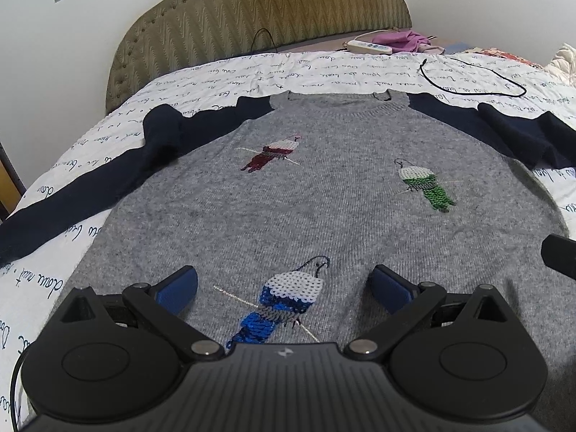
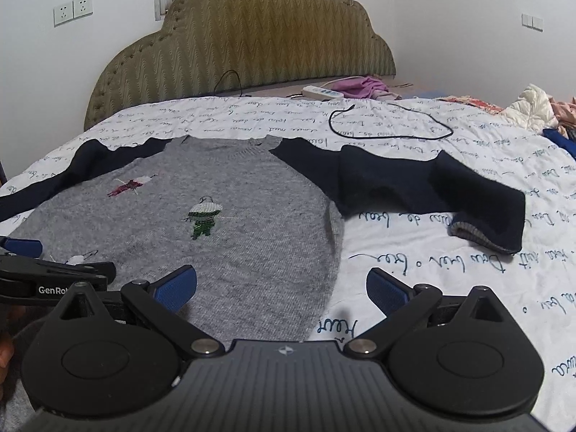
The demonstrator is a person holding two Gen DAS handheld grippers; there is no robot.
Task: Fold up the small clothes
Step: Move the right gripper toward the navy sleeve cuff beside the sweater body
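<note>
While the grey sweater [image 1: 324, 194] lay spread face up on the bedspread [image 1: 223, 72], I held my left gripper [image 1: 282, 288] low over its lower front, fingers wide apart and holding nothing. Between the blue pads [image 1: 178, 289] sat the blue sequined parrot [image 1: 280, 306], with the maroon parrot [image 1: 271, 153] and the green parrot [image 1: 424, 187] farther up the chest. Both navy sleeves stretched outward from the shoulders; the left sleeve [image 1: 90, 183] ran down toward the bed's edge, bunched near its upper part.

My right gripper [image 2: 280, 288] hung over the sweater's right side edge, equally wide open and empty, one pad above the grey knit and the other above the white bedspread printed with handwriting. The right sleeve [image 2: 414, 183] lay out to the side, its end doubled back so the grey cuff [image 2: 478, 235] showed (the fold looked loose, not flat). From that camera the left gripper showed at the left border, just over the fabric.

Beyond the neckline, a black cable [image 2: 392, 126] looped on the bedspread. Near the olive headboard [image 2: 244, 36] lay a white power strip [image 2: 320, 91] beside a pink cloth [image 2: 360, 84].
</note>
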